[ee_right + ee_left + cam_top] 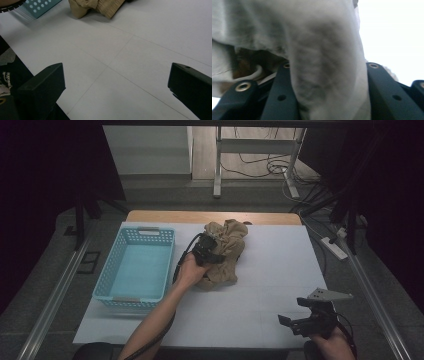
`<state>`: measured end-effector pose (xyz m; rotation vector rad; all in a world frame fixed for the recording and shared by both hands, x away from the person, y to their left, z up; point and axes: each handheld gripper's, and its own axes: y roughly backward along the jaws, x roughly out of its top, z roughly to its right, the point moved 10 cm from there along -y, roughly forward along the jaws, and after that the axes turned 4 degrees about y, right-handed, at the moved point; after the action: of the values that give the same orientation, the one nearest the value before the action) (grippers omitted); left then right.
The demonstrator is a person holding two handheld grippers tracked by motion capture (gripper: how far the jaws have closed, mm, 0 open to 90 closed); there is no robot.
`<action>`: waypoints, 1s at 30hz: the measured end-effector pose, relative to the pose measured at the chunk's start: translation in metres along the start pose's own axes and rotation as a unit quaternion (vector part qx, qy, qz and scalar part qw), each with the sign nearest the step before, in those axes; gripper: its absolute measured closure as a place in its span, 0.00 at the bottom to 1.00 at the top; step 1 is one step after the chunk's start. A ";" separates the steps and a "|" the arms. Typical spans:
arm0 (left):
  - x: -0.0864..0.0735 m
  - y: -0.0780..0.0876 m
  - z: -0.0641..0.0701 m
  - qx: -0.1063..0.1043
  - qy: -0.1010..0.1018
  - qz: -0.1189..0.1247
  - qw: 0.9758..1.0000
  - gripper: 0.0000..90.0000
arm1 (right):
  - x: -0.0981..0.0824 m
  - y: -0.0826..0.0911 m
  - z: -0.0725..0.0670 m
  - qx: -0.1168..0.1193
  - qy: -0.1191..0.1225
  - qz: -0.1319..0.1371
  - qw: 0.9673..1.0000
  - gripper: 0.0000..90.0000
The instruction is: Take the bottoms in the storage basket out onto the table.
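Note:
A crumpled tan cloth lies on the white table top, right of a teal basket. My left gripper is pushed into the cloth's left side, its tips buried in the folds. In the left gripper view a thick fold of the cloth fills the gap of the left gripper and touches both black jaws. My right gripper hovers open near the table's front right corner. The right gripper view has that gripper wide apart over bare table, with the cloth far off.
The teal basket holds nothing and stands at the table's left; its corner appears in the right gripper view. Beyond the table's far edge are a metal stand and floor cables. A power strip lies on the floor at right.

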<state>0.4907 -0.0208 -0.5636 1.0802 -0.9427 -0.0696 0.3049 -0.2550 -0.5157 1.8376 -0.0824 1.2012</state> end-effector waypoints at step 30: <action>-0.009 -0.016 -0.002 -0.002 0.022 -0.027 0.999 0.32 | -0.001 -0.001 0.000 0.001 0.000 -0.004 1.000 0.01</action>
<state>0.4921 -0.0232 -0.5814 1.0987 -0.8740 -0.0918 0.3049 -0.2544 -0.5169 1.8374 -0.0735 1.1960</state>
